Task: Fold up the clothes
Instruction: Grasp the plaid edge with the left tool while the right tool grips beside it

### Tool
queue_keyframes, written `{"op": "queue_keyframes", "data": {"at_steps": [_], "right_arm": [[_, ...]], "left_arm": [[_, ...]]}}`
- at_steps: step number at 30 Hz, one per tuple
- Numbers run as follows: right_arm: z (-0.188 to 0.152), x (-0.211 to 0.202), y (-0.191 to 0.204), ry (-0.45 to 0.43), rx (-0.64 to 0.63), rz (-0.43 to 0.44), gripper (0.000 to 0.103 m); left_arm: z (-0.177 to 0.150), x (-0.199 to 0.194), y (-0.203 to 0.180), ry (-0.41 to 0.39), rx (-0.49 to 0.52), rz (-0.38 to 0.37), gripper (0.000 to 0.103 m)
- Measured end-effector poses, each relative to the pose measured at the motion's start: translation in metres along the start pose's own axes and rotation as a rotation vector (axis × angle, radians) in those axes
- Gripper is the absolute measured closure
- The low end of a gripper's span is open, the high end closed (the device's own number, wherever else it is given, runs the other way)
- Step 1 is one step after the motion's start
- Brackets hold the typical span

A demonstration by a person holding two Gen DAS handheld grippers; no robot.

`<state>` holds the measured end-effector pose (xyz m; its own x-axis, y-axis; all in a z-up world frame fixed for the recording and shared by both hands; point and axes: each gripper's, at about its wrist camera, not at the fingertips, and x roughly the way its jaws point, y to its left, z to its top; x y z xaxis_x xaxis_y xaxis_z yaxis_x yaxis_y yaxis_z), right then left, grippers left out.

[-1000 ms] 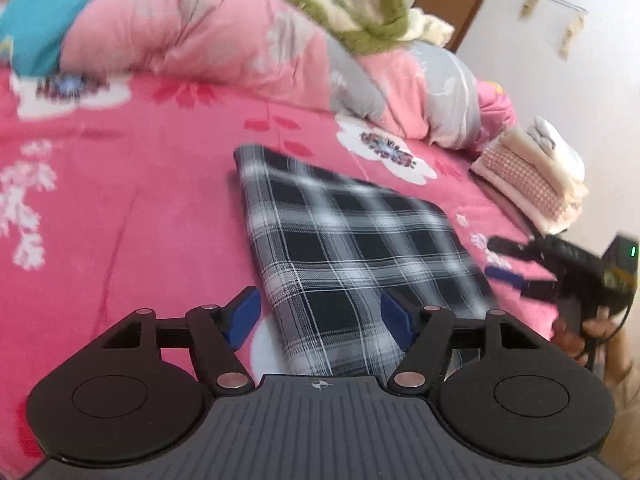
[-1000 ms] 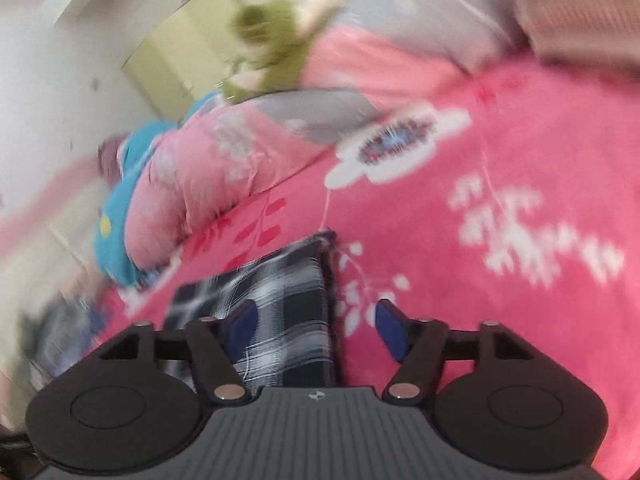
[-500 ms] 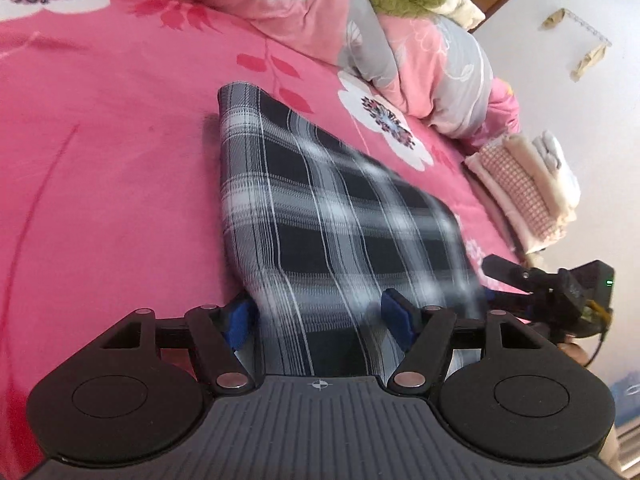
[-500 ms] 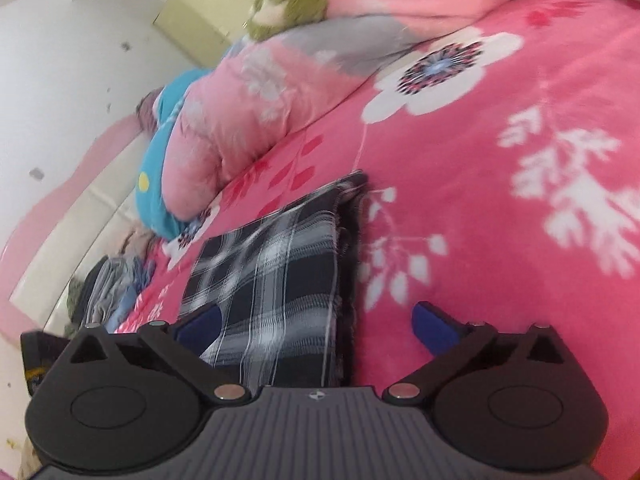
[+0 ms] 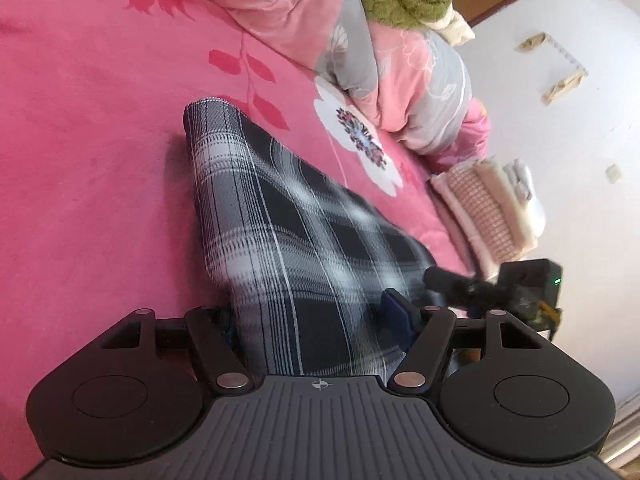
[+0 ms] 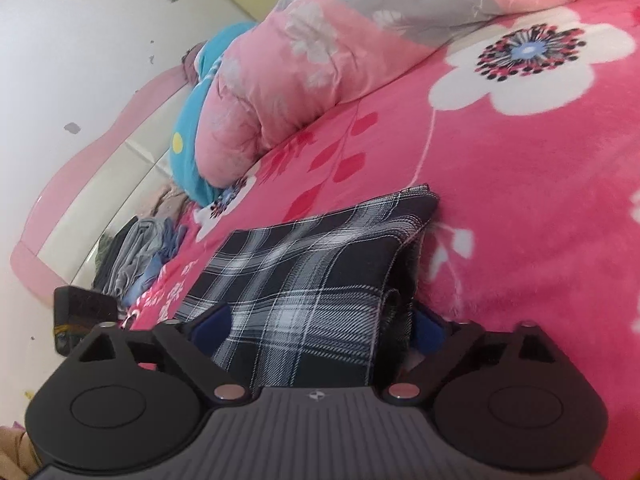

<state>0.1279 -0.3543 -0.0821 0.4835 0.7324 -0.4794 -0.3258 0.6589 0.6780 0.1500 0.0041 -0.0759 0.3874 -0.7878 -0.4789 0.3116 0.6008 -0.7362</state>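
Observation:
A folded black-and-white plaid garment (image 5: pixel 280 216) lies on the pink flowered bedspread (image 5: pixel 100 140). My left gripper (image 5: pixel 310 316) straddles its near end. Its left finger is tucked against the cloth's edge and its blue right pad (image 5: pixel 394 312) lies over the plaid; the jaws stand apart. My right gripper (image 6: pixel 320 324) straddles the other end of the plaid garment (image 6: pixel 320 264). One pad (image 6: pixel 212 320) lies over the cloth and the other (image 6: pixel 428 328) beside the folded edge. Its jaws are closing with the cloth between them. Each view shows the other gripper (image 5: pixel 528 280) (image 6: pixel 80 308) at its side.
A heaped pink and grey quilt (image 5: pixel 400 60) with a green plush piece runs along the far side. A stack of folded cream and checked clothes (image 5: pixel 484 208) sits near the wall. Loose grey and blue clothes (image 6: pixel 136 252) lie by the pink headboard (image 6: pixel 80 184), next to a blue pillow (image 6: pixel 192 132).
Both grippers moved forward and down onto the two ends of the plaid garment, which now sits between each pair of fingers. The right jaws widened, then narrowed somewhat.

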Motion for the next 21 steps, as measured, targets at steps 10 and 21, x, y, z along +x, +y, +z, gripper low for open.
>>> {"op": "queue_keyframes", "data": {"at_steps": [10, 21], "right_arm": [[0.019, 0.025, -0.020, 0.038, 0.008, 0.108, 0.050], [0.003, -0.003, 0.020, -0.121, -0.173, 0.035, 0.066]], "left_arm": [[0.015, 0.018, 0.002, -0.013, 0.020, 0.010, 0.062], [0.007, -0.006, -0.052, -0.123, 0.167, 0.060, 0.086]]}}
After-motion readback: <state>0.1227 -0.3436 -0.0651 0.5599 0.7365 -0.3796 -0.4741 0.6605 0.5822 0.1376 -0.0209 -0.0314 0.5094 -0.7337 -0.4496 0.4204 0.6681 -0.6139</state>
